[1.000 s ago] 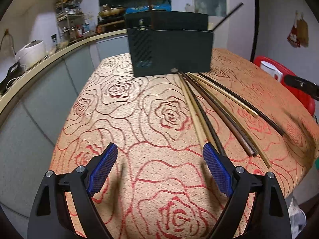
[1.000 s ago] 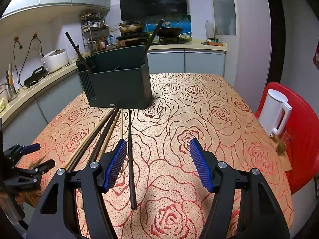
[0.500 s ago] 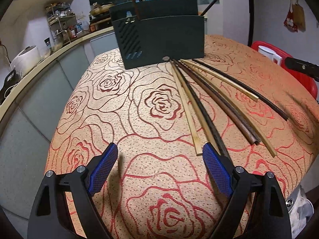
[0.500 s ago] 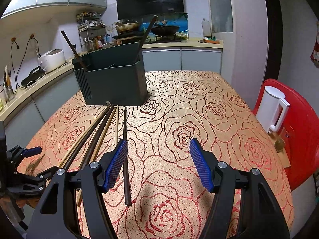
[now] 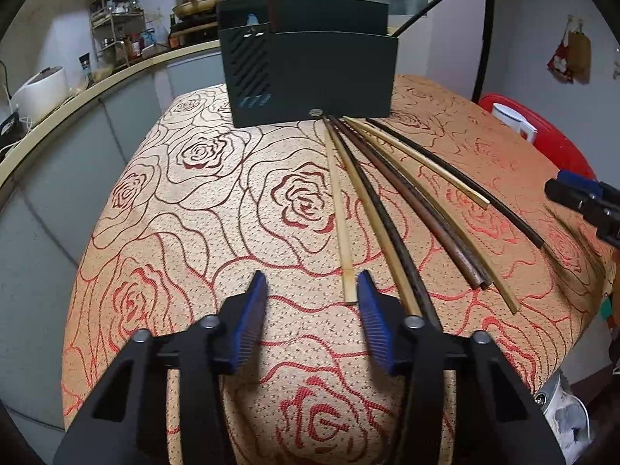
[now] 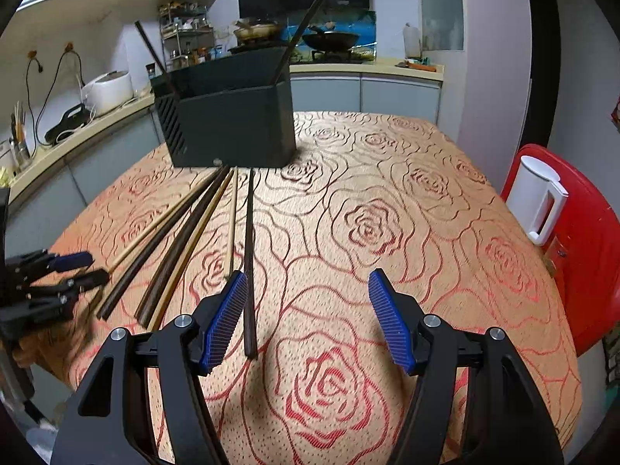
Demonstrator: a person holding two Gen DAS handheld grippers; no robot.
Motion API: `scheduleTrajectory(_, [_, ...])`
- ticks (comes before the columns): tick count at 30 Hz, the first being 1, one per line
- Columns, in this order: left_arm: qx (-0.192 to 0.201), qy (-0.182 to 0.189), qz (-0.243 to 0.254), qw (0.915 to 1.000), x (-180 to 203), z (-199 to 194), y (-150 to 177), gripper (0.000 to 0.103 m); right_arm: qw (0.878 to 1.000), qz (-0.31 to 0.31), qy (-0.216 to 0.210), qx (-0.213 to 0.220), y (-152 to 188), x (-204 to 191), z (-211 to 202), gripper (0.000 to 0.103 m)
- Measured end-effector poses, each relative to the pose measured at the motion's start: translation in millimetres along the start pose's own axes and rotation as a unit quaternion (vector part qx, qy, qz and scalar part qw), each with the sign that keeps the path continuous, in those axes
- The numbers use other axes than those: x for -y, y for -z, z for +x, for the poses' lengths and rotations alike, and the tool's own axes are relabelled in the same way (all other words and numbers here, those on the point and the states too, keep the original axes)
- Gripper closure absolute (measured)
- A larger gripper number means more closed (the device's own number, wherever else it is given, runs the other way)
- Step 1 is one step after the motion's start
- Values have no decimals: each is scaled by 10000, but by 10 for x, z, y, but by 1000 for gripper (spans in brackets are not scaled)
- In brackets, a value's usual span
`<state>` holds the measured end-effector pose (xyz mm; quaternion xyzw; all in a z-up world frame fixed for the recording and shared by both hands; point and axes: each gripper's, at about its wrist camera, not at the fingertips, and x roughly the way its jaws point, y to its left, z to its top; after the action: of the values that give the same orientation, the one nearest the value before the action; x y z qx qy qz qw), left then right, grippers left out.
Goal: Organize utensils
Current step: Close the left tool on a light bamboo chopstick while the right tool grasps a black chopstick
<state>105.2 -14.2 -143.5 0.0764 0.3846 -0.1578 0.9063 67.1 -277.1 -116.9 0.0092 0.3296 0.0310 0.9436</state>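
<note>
- Left gripper (image 5: 312, 290): jaws have just been closing, now partly open, nothing between them, beside a pale chopstick (image 5: 340, 209).
- Right gripper (image 6: 308, 290): jaws wide apart, empty; a dark chopstick (image 6: 249, 255) lies by its left finger.
- Chopsticks fan across the tablecloth (image 6: 445, 232) from the dark utensil holder (image 6: 232, 124).

Rose-patterned cloth (image 6: 407, 232) covers surface. White kettle (image 6: 536, 197) sits on red chair (image 6: 589, 255) at right. White rice cooker (image 6: 108, 91) on kitchen counter (image 6: 77, 135) at left. Black wok (image 6: 329, 40) on stove at back. Wire rack (image 5: 116, 35) holds bottles.
</note>
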Motion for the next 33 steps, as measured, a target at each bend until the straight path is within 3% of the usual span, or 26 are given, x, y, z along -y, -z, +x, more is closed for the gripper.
scheduleTrajectory(4, [22,135,11,9999,48,9,-20,78,9999,-46,-72,-56,34,-39,22,42])
scheduleTrajectory(9, [100,221,174,9996,149,-5,16,83,9997,-125,-160,-148,90,-93,58,43])
scheduleTrajectory(15, [165,152,326,9992,194,-13,37,96,9989,-260,-240,-292,195,-162,108,49])
scheduleTrajectory(23, [174,138,225,9995,112,-27,48,97,9976,-548,-294,-298,272,-282,184,63])
scheduleTrajectory(27, [153,135,119,9997,53,-35,49,97,9968,-659,-358,-264,282,-332,174,79])
scheduleTrajectory(33, [187,79,19,9998,-18,-80,43,97,9968,-621,-422,-291,267,-319,182,94])
